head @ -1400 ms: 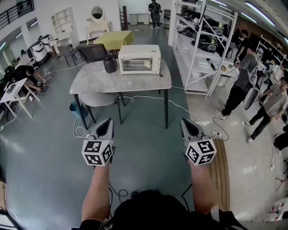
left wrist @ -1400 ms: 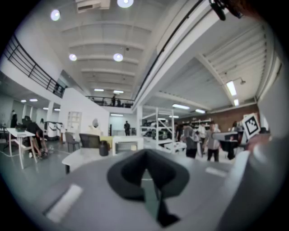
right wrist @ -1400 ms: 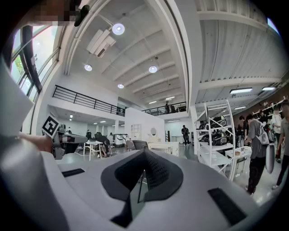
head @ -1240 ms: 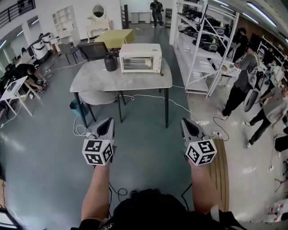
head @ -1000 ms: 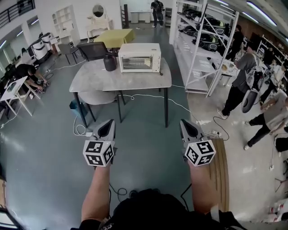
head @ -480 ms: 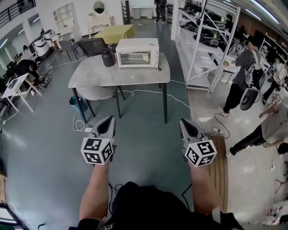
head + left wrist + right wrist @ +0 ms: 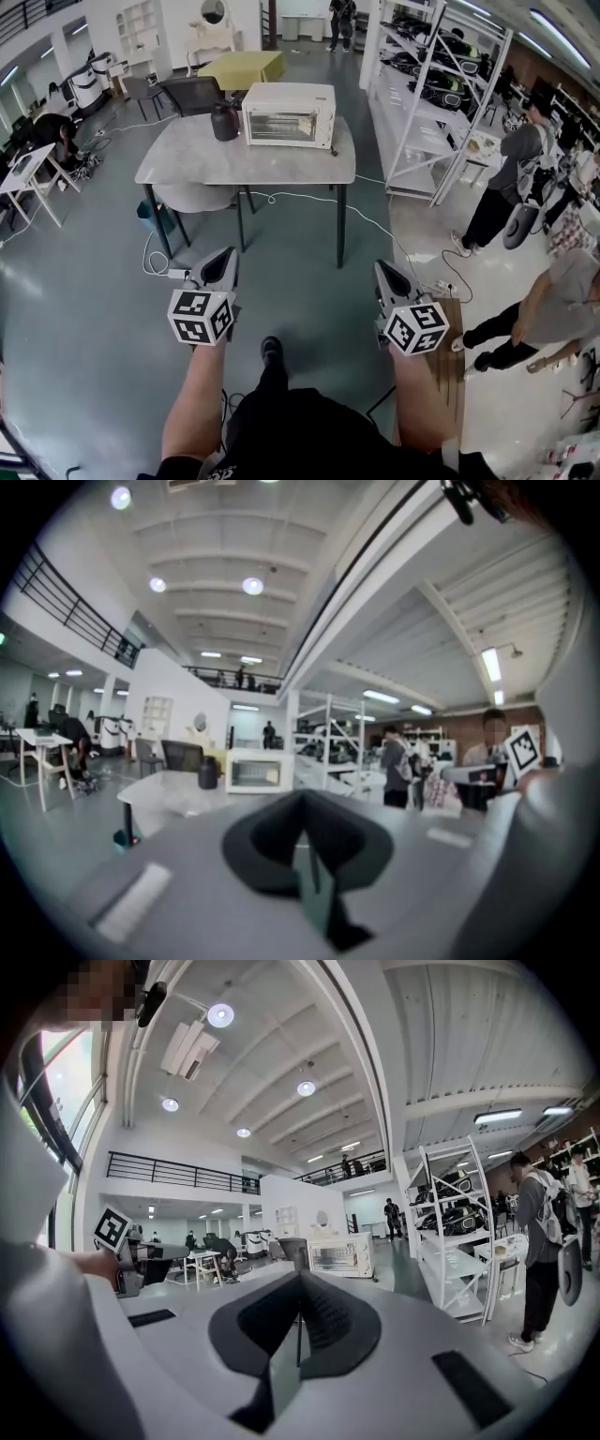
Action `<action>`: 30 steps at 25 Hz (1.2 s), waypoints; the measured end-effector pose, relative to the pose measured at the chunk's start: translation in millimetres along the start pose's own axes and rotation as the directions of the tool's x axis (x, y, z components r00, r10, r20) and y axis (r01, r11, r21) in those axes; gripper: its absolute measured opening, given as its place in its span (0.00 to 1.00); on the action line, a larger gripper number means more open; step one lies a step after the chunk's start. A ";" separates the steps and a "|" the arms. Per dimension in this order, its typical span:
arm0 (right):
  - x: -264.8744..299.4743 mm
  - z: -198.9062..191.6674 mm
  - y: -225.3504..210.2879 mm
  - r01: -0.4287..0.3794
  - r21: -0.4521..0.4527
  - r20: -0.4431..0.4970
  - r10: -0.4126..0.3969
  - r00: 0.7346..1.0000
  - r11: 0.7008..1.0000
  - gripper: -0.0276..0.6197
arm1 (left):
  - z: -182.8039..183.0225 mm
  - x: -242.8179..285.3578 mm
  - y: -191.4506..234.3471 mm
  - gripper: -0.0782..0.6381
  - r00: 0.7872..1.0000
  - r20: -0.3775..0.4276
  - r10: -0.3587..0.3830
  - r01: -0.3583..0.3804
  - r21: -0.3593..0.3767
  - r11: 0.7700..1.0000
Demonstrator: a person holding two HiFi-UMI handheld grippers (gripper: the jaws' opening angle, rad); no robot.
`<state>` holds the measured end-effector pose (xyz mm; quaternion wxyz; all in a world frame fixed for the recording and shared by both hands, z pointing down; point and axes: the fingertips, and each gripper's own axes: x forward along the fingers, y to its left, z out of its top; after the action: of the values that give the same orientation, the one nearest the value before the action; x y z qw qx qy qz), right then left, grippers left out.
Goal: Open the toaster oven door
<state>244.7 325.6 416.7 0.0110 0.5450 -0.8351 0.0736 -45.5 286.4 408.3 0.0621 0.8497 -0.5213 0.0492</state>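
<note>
1. While well short of the toaster oven (image 7: 288, 114), the left tongs (image 7: 223, 255) are clenched on nothing; I'd walk closer first.
2. White, boxy, its door (image 7: 279, 126) shut, it sits at the desk's (image 7: 187, 167) far edge, a dark jug (image 7: 223, 122) just left of it.
3. Also clenched empty, the right tongs (image 7: 384, 269) should part before taking the door.
</note>
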 end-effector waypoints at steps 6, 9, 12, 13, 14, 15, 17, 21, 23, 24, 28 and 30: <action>77.2 4.7 -16.6 0.009 -0.010 -0.021 -0.010 1.000 1.000 0.03 | 8.9 59.9 44.2 0.12 0.999 0.028 -0.015 0.015 0.001 1.000; 128.7 13.9 -17.9 0.005 -0.007 -0.027 -0.005 1.000 1.000 0.03 | 22.4 94.2 74.9 0.12 0.999 0.033 -0.023 0.022 0.012 1.000; 176.0 25.8 -16.2 -0.004 -0.009 -0.031 0.004 1.000 1.000 0.03 | 38.6 127.5 105.5 0.12 0.999 0.036 -0.038 0.038 0.012 0.999; 191.5 29.8 -16.8 -0.002 -0.009 -0.030 0.002 1.000 1.000 0.03 | 44.0 138.8 115.8 0.12 0.998 0.039 -0.043 0.043 0.013 0.999; 207.2 33.6 -17.8 0.000 -0.009 -0.028 0.000 1.000 1.000 0.03 | 48.9 150.2 126.2 0.12 0.998 0.042 -0.048 0.048 0.014 0.999; 222.7 36.9 -18.5 0.002 -0.009 -0.025 -0.002 1.000 1.000 0.03 | 53.4 161.3 136.5 0.12 0.998 0.045 -0.053 0.052 0.016 0.999; 251.0 42.0 -17.9 0.002 -0.011 -0.020 -0.002 1.000 1.000 0.03 | 60.0 180.6 155.7 0.12 0.997 0.050 -0.060 0.059 0.019 0.998; 291.0 52.6 -14.1 0.003 -0.012 0.001 -0.003 1.000 1.000 0.03 | 69.4 207.1 183.9 0.12 0.995 0.056 -0.085 0.084 0.020 0.996; 305.2 55.2 -13.1 0.007 -0.006 0.007 -0.007 1.000 1.000 0.03 | 72.1 216.9 194.4 0.12 0.994 0.054 -0.098 0.097 0.018 0.995; 311.3 54.2 -14.3 0.010 -0.001 0.004 -0.010 1.000 1.000 0.03 | 71.4 221.8 198.5 0.12 0.993 0.051 -0.104 0.104 0.013 0.994; 334.2 47.6 -31.5 0.021 0.025 -0.017 -0.020 1.000 0.999 0.03 | 63.6 247.5 207.6 0.12 0.993 0.022 -0.116 0.116 -0.006 0.993; 347.8 46.3 -42.3 0.016 0.030 -0.027 -0.015 1.000 0.999 0.03 | 61.4 263.8 211.2 0.12 0.994 0.012 -0.112 0.112 -0.015 0.994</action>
<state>145.1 -13.4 409.9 0.0144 0.5504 -0.8295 0.0932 -113.6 -50.0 398.2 0.0683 0.8773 -0.4736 0.0370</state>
